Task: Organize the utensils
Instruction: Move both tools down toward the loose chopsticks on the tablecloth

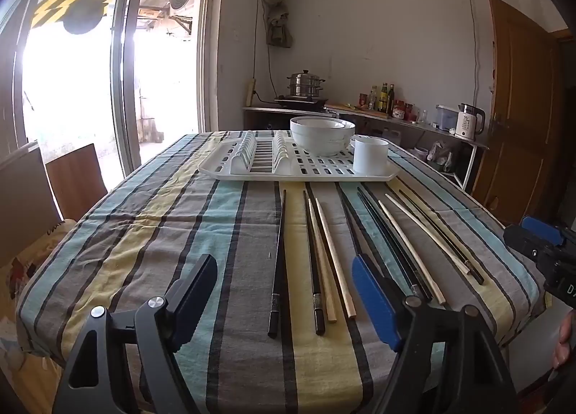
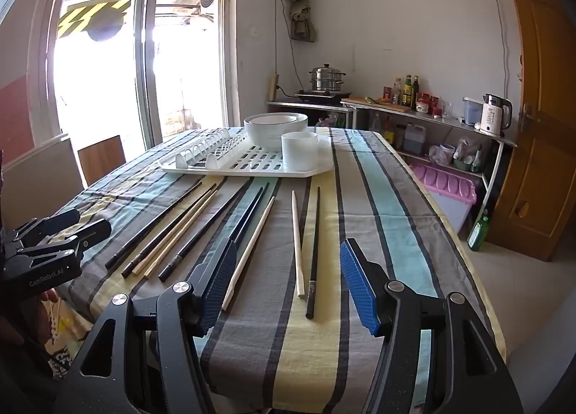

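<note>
Chopsticks (image 1: 334, 252): dark and pale sticks fanned loose on striped worktop (image 1: 162, 234), at 6 o'clock of white drying rack (image 1: 309, 167); none sorted yet. Opening step, judged.

Left gripper (image 1: 288, 300) and right gripper (image 2: 288, 280): jaws fully apart, holding nothing, hovering at near edge.

Next: pick one stick, close on thin shaft; white cup (image 2: 299, 151) at 3 o'clock on rack likely destination.

Hidden: some sticks' near ends behind pads; overlapping sticks hard to pair.

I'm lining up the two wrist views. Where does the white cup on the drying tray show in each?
Left wrist view: white cup right of centre, at the white drying tray's right end, right of the stacked bowls.
Right wrist view: white cup near centre, just below the bowls.
Shared landmark: the steamer pot on the back counter.
</note>
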The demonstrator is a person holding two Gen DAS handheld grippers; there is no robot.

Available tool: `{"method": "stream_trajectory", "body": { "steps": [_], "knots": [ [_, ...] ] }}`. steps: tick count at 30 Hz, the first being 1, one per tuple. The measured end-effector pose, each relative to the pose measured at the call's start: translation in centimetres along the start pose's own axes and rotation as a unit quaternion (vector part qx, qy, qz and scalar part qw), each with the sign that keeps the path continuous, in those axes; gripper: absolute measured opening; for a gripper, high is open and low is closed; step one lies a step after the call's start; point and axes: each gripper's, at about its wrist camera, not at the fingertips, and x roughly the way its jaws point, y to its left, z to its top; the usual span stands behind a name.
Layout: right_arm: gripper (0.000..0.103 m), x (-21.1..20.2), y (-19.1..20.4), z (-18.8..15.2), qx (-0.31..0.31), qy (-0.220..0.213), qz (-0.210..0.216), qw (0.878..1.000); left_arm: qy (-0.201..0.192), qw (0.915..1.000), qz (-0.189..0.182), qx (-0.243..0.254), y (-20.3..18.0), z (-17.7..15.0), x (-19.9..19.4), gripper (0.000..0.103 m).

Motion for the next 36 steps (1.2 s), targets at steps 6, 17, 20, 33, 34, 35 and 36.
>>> {"method": "stream_trajectory", "body": {
  "steps": [6,17,20,33,34,35,36],
  "knots": [
    [0.061,-0.15,0.06,0.11,-0.001,0.0,0.001,1.0,0.0,1.0,0.001,-0.002,0.01,-0.04,-0.1,0.078],
    [0.061,-0.18,0.11,0.08,0.0,-0.001,0.0,1.0,-0.003,1.0,0.002,0.0,0.03,-0.04,-0.19,0.078],
    [0.061,-0.22,0.1,0.09,0.0,-0.001,0.0,1.0,-0.002,1.0,-0.002,-0.001,-0.02,0.0,-0.15,0.077],
    [0.061,-0.29,-0.05,0.17,0.002,-0.001,0.001,1.0,-0.011,0.9999,0.0,-0.002,0.08,0.18,-0.33,0.077],
    [0.061,-0.25,-0.04,0.14,0.002,-0.001,0.002,1.0,-0.01,1.0,0.001,-0.002,0.06,0.18,-0.31,0.077],
    [0.061,-0.27,-0.02,0.15,0.002,-0.001,0.002,1.0,-0.012,0.9999,0.0,-0.002,0.08,0.17,-0.33,0.076],
    [0.061,-0.29,0.0,0.14,0.001,-0.001,0.001,1.0,-0.012,0.9999,0.0,-0.002,0.09,0.16,-0.32,0.076]
  ]
}}
